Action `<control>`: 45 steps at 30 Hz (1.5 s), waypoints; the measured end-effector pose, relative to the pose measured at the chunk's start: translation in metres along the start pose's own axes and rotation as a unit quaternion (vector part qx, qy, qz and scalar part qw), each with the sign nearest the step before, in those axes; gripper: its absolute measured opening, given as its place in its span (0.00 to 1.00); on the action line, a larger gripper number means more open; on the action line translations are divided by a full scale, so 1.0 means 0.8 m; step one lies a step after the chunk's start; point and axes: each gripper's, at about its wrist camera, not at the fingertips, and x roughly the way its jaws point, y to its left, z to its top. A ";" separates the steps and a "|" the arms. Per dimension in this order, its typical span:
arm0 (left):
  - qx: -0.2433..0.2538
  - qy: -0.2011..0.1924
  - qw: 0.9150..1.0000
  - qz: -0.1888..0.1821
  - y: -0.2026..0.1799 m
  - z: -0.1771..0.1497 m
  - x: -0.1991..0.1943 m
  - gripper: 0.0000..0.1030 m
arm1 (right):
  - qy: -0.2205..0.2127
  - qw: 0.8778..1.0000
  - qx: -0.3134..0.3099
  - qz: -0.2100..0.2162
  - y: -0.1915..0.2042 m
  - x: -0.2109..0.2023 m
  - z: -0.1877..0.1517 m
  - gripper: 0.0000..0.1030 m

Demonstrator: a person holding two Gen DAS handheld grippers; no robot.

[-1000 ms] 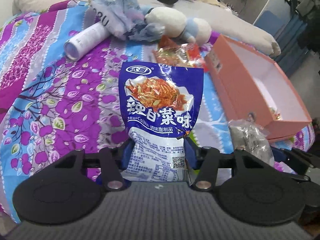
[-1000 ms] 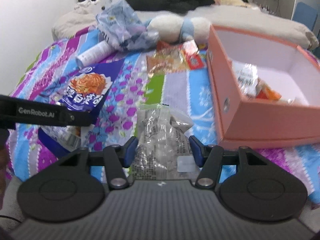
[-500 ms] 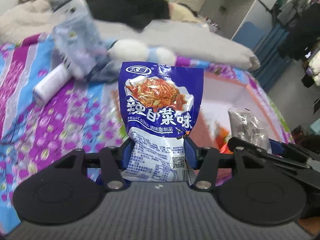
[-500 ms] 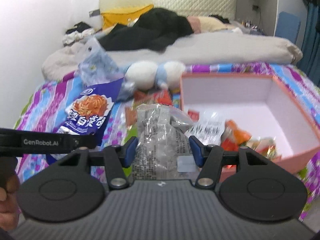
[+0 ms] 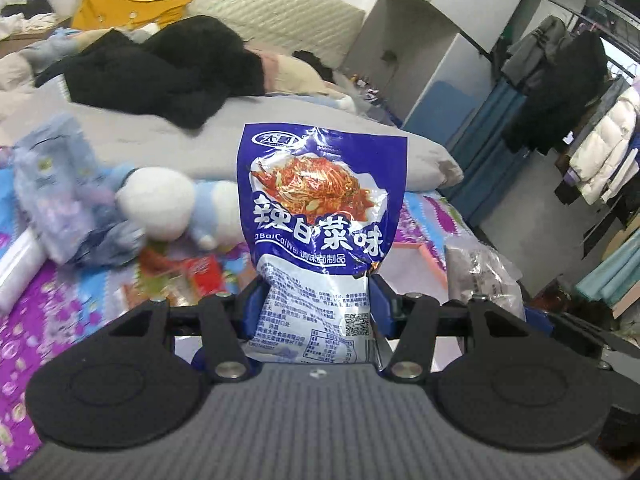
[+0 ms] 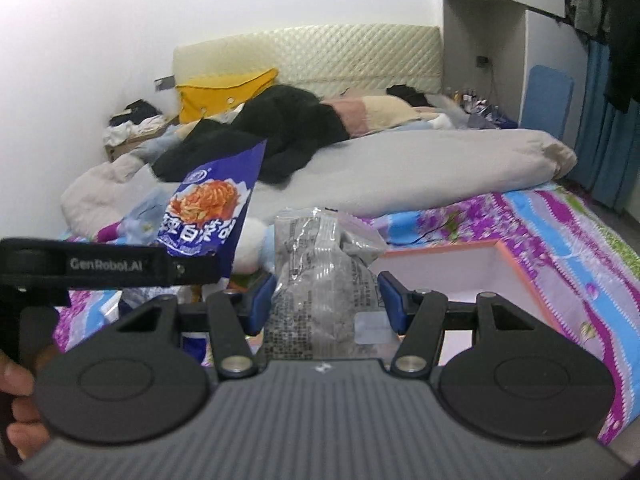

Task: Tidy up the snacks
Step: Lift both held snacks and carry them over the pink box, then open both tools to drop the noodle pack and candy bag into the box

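Cluttered bed (image 6: 540, 216); left gripper (image 5: 318, 300) pinches blue snack bag (image 5: 320, 208) low, right gripper (image 6: 326, 298) pinches grey packet (image 6: 320, 276); both light, crinkly, floppy

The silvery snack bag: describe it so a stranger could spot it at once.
Start at the bed with the purple flowered cover, then find the pink box lying on it. The silvery snack bag is held up in the right gripper, crinkled, unlike the blue bag alongside.
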 end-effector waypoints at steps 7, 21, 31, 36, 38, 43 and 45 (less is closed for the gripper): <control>0.017 0.036 0.999 -0.026 -0.043 0.006 0.079 0.58 | 0.025 0.999 0.030 -0.031 -0.069 0.035 -0.001 0.57; 0.027 0.178 0.984 0.001 -0.052 -0.067 0.255 0.58 | 0.161 0.983 0.078 -0.049 -0.149 0.160 -0.089 0.57; 0.037 0.207 0.978 0.001 -0.045 -0.083 0.289 0.70 | 0.191 0.975 0.107 -0.044 -0.172 0.200 -0.118 0.69; 0.049 0.186 0.981 0.004 -0.059 -0.077 0.270 0.78 | 0.174 0.978 0.104 -0.045 -0.172 0.186 -0.113 0.70; 0.050 0.175 0.983 0.002 -0.061 -0.073 0.257 0.78 | 0.167 0.979 0.108 -0.049 -0.172 0.176 -0.110 0.70; 0.054 0.143 0.988 0.004 -0.064 -0.062 0.214 0.78 | 0.140 0.982 0.114 -0.051 -0.168 0.142 -0.097 0.70; 0.056 0.125 0.991 0.005 -0.063 -0.056 0.191 0.78 | 0.126 0.984 0.112 -0.052 -0.163 0.126 -0.089 0.70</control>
